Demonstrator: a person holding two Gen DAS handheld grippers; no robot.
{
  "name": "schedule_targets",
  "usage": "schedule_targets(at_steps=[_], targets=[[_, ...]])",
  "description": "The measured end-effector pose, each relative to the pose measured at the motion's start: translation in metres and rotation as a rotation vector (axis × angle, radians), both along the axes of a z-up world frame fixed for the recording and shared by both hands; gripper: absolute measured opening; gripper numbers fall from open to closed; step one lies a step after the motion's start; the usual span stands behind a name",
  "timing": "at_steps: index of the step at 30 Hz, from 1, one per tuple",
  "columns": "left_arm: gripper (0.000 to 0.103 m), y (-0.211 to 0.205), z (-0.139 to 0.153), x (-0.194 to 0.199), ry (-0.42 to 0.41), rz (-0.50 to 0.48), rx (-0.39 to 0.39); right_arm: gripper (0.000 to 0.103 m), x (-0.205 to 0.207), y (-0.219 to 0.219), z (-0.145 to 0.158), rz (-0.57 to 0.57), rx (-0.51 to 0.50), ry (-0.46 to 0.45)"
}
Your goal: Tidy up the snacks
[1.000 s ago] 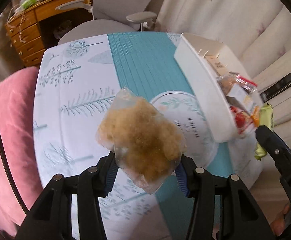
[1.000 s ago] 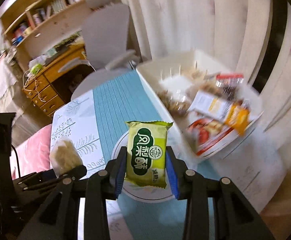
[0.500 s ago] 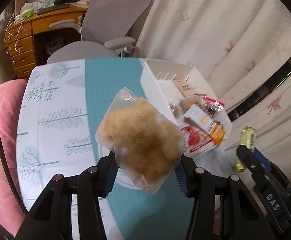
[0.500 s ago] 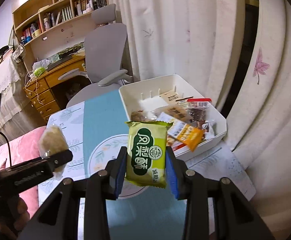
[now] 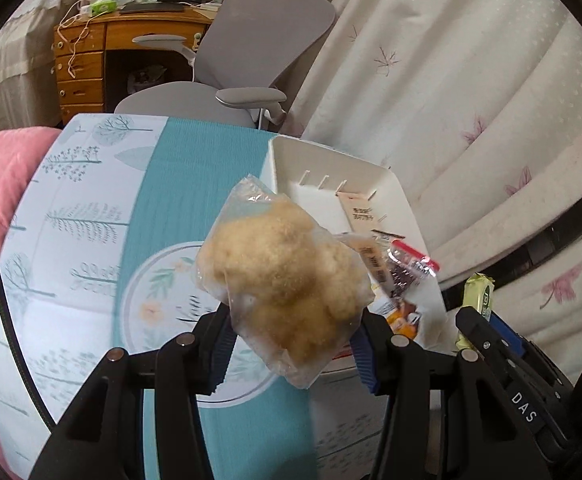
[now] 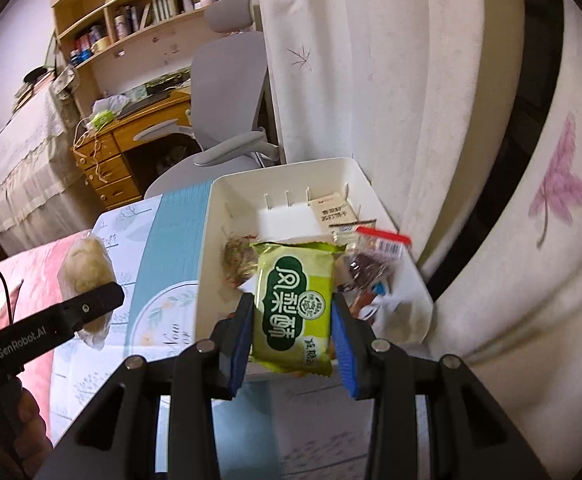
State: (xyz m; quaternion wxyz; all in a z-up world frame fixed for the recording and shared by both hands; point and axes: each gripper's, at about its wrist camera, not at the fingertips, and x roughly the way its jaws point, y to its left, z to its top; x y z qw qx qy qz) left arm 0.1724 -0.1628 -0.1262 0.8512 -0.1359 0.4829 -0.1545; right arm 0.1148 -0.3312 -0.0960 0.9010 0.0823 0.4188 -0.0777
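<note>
**Both snacks carried nearer the bin**

Since the earlier frame, the white plastic bin [image 6: 211, 248] looms closer. The green foil snack packet [image 6: 295, 306], clenched in the right tongs [image 6: 293, 340], hangs over it. The left tongs [image 5: 291, 344] clamp a clear bag of tan floss [image 5: 287, 280] above the tree-print surface [image 5: 79, 216].

Both hand-held grippers angled downward — left [image 5: 291, 344], right [image 6: 293, 332] clamped.
</note>
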Motion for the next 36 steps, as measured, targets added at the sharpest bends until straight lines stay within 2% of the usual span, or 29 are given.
schedule_targets(at_steps=[6, 11, 13, 14, 15, 16, 18, 21, 25, 28, 30, 36], targets=[[0.05, -0.039, 0.0, 0.001, -0.008, 0.026, 0.0, 0.037, 0.015, -0.043, -0.003, 0.052, 0.014, 0.0], [0.051, -0.066, 0.012, 0.012, -0.043, 0.023, 0.011, 0.037, 0.031, -0.067, -0.002, 0.075, 0.031, 0.001], [0.065, -0.073, 0.013, 0.017, -0.041, 0.03, 0.021, 0.037, 0.035, -0.073, -0.002, 0.083, 0.031, -0.01], [0.081, -0.076, 0.012, 0.02, -0.03, 0.044, 0.023, 0.038, 0.037, -0.075, -0.003, 0.087, 0.038, -0.012], [0.087, -0.076, 0.011, 0.021, -0.024, 0.052, 0.024, 0.038, 0.039, -0.077, -0.005, 0.089, 0.048, -0.01], [0.087, -0.077, 0.009, 0.021, -0.015, 0.06, 0.022, 0.04, 0.043, -0.079, -0.009, 0.093, 0.059, 0.004], [0.087, -0.078, 0.004, 0.02, 0.007, 0.072, 0.023, 0.057, 0.05, -0.083, -0.02, 0.096, 0.09, 0.069], [0.087, -0.073, -0.005, 0.017, 0.048, 0.093, 0.028, 0.06, 0.051, -0.089, -0.033, 0.096, 0.158, 0.118], [0.087, -0.064, -0.011, 0.015, 0.081, 0.113, 0.031, 0.064, 0.048, -0.092, -0.04, 0.08, 0.169, 0.154], [0.088, -0.057, -0.013, 0.009, 0.098, 0.117, 0.047, 0.07, 0.044, -0.089, -0.043, 0.07, 0.183, 0.175], [0.088, -0.051, -0.015, 0.005, 0.107, 0.116, 0.053, 0.078, 0.041, -0.086, -0.045, 0.068, 0.189, 0.201], [0.088, -0.015, -0.017, -0.024, 0.131, 0.118, 0.061, 0.087, 0.022, -0.062, -0.053, 0.041, 0.176, 0.272]])
